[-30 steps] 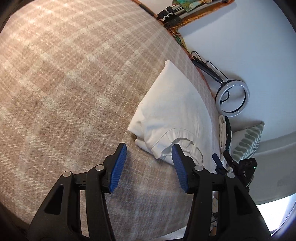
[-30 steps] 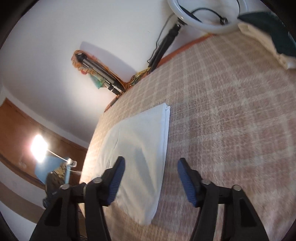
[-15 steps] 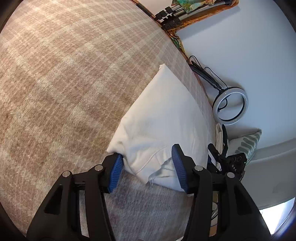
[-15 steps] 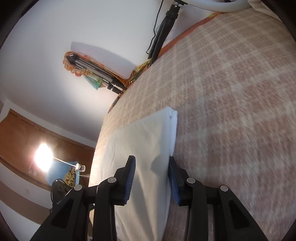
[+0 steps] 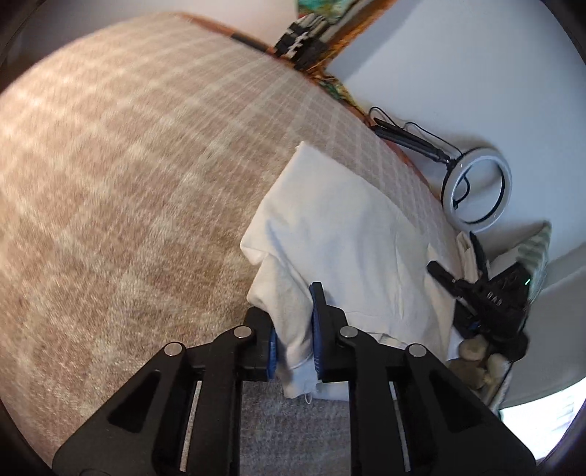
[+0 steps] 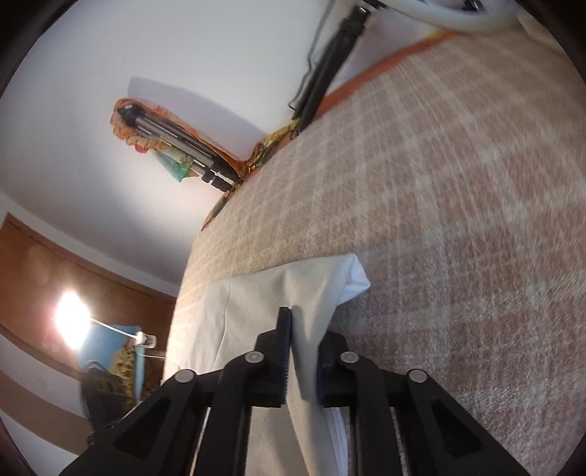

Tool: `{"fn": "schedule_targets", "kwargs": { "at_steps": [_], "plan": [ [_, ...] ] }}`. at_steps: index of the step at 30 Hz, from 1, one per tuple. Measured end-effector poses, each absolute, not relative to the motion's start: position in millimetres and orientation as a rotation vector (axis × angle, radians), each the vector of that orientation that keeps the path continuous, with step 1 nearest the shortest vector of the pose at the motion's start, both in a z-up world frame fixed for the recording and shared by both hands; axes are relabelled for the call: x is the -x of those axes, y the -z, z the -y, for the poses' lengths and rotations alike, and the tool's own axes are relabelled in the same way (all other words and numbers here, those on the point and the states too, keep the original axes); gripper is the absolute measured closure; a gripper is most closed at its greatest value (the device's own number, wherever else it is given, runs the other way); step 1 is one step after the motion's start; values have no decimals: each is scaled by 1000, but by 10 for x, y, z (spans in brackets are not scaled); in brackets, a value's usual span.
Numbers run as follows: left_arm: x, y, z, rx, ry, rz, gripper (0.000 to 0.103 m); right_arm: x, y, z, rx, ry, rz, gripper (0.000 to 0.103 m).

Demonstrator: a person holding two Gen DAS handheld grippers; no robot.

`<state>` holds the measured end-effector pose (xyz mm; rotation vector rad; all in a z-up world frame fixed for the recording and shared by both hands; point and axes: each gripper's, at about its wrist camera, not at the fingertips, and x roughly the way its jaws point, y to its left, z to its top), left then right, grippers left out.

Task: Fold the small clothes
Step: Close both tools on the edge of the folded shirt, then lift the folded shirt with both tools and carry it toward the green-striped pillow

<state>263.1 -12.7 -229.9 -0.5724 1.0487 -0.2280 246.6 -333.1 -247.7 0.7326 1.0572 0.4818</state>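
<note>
Left wrist view: left claw (image 5: 293, 329) has just pinched the soft, limp shirt (image 5: 348, 234) edge; right claw (image 6: 300, 351) likewise nips its near edge, both clamped on cloth.

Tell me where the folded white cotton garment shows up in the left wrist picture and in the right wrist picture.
Left wrist view: folded white cotton garment lies right of centre on the checked beige blanket, near edge pinched in the left tool.
Right wrist view: garment at lower centre, edge clamped in the right tool.
Shared landmark: white ring light by the wall.
</note>
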Motion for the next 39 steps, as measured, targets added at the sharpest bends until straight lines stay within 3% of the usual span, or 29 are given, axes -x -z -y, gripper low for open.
{"fn": "schedule_targets", "kwargs": {
  "at_steps": [11, 22, 39],
  "plan": [
    [-2470, 1883, 553, 301, 270, -874, 94, -2398, 1915, 3051, -568, -472, -966, 99],
    [-2321, 1600, 738, 285, 352, -832, 94, -2147, 1515, 3035, -464, -475, -898, 100],
    [-2078, 1181, 1856, 183, 526, -753, 94, -1659, 1066, 3871, -443, -348, -788, 100]
  ]
}}
